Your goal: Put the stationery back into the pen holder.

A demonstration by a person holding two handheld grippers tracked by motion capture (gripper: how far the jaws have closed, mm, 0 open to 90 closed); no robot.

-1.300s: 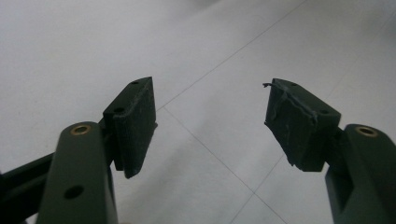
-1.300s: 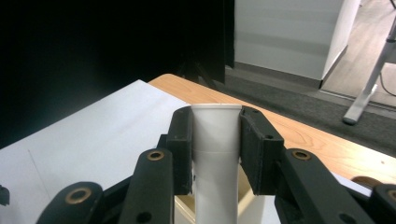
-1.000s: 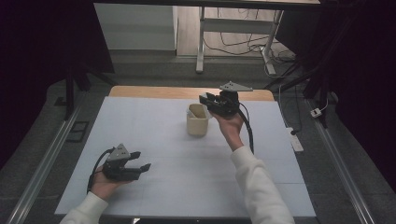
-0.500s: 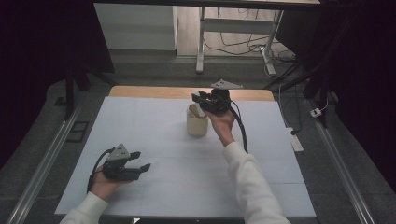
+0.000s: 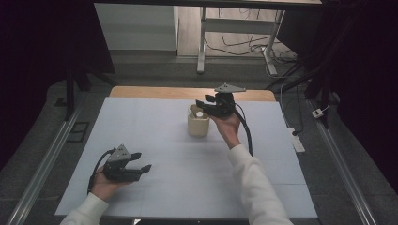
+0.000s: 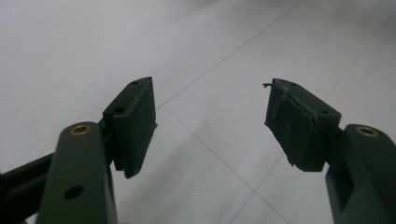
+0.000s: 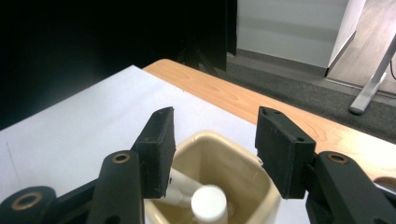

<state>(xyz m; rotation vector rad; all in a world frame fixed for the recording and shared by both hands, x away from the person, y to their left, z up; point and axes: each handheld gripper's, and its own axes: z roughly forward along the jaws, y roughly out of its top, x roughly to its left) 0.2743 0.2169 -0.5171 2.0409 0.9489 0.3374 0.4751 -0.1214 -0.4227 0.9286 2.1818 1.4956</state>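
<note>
A cream square cup [image 5: 198, 126] stands on the white table [image 5: 155, 140] toward the back middle. Inside it leans a white capped tube [image 5: 199, 114], its round cap [image 7: 208, 203] up against the cup's inner wall [image 7: 224, 163]. My right gripper [image 5: 202, 104] hovers just over the cup's mouth; its jaws have just been opening, and they stand apart above the tube without touching it [image 7: 215, 135]. My left gripper [image 5: 141, 161] rests at the front left, far from the cup, open with only bare table between its jaws [image 6: 208, 107].
A wooden strip [image 5: 155, 92] runs along the table's far edge, with dark floor, a stand's metal legs [image 5: 202, 42] and cables beyond. Metal rails [image 5: 47, 154] flank the table on both sides. A black cable [image 5: 246, 136] trails along the right forearm.
The right gripper has shifted left over the cup and its jaws have spread wider, leaving the white tube in the cup. The left hand has stayed put.
</note>
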